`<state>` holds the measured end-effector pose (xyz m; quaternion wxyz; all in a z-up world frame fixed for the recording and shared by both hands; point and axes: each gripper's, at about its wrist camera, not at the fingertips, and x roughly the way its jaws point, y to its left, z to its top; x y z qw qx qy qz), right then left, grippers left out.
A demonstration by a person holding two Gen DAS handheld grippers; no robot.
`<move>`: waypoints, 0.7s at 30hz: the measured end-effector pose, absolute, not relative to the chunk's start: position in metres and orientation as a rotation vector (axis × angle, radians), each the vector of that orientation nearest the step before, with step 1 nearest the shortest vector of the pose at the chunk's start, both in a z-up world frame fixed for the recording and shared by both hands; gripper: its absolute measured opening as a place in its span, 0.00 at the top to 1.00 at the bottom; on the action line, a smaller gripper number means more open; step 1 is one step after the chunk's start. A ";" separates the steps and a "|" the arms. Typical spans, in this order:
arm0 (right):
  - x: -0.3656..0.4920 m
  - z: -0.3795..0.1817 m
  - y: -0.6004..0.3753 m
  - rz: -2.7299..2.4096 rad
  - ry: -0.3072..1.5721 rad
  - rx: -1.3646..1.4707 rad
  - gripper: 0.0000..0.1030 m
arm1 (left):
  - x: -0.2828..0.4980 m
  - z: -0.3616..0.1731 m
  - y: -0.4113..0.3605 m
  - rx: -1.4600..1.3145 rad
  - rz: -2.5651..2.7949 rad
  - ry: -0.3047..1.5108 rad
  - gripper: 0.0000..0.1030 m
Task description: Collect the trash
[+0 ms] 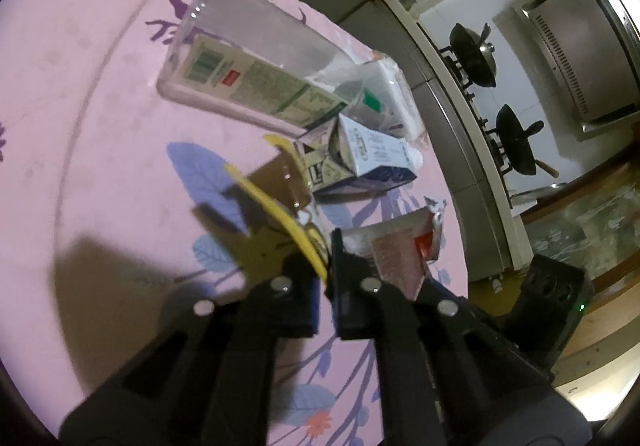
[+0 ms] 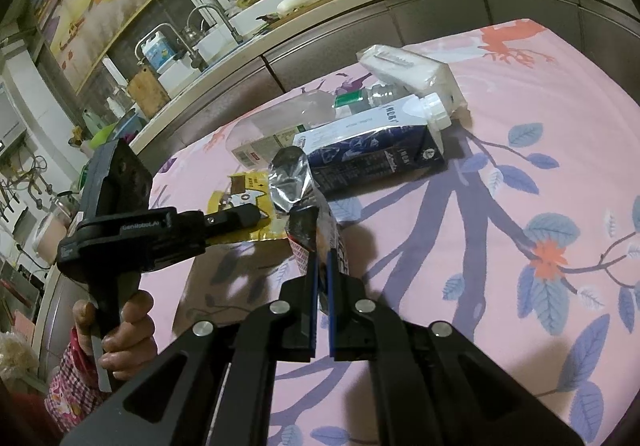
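In the left wrist view my left gripper (image 1: 327, 270) is shut on the edge of a yellow and brown wrapper (image 1: 276, 201), which slants up off the cloth. The right wrist view shows the same gripper (image 2: 256, 214) from the side, pinching that yellow wrapper (image 2: 244, 189). My right gripper (image 2: 320, 264) is shut on a red snack wrapper with a silver inside (image 2: 296, 185), held upright. That red wrapper (image 1: 404, 250) is just right of my left fingers. A blue and white carton (image 2: 380, 149) lies behind both wrappers.
On the pink floral tablecloth (image 2: 540, 125) also lie a clear plastic bottle (image 1: 256, 25), a green and white carton (image 1: 248, 85) and a white tissue pack (image 2: 412, 73). A person's hand (image 2: 128, 330) holds the left gripper. Kitchen counter (image 2: 360, 1) and stove with woks (image 1: 476, 53) stand beyond the table.
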<state>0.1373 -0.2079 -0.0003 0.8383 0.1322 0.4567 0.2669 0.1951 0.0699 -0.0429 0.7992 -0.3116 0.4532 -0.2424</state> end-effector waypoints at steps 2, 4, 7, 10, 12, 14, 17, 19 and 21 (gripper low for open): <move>0.136 0.001 -0.209 0.565 0.960 0.284 0.98 | 0.192 -0.040 0.073 -0.673 -0.518 0.962 0.98; 0.136 0.005 -0.211 0.570 0.952 0.298 0.98 | 0.187 -0.036 0.078 -0.676 -0.518 0.948 0.98; 0.133 0.012 -0.214 0.591 0.939 0.324 0.98 | 0.179 -0.029 0.084 -0.680 -0.522 0.927 0.98; 0.132 0.020 -0.216 0.617 0.935 0.350 0.98 | 0.169 -0.022 0.089 -0.681 -0.527 0.907 0.98; 0.129 0.026 -0.218 0.638 0.927 0.367 0.98 | 0.161 -0.016 0.090 -0.677 -0.531 0.897 0.98; 0.125 0.033 -0.220 0.656 0.912 0.379 0.98 | 0.156 -0.011 0.089 -0.671 -0.534 0.890 0.98; 0.120 0.042 -0.225 0.671 0.892 0.401 0.98 | 0.149 -0.001 0.085 -0.655 -0.545 0.878 0.98; 0.119 0.047 -0.233 0.663 0.872 0.407 0.98 | 0.145 0.006 0.079 -0.636 -0.558 0.868 0.98; 0.119 0.048 -0.243 0.645 0.860 0.413 0.98 | 0.145 0.015 0.068 -0.614 -0.576 0.865 0.98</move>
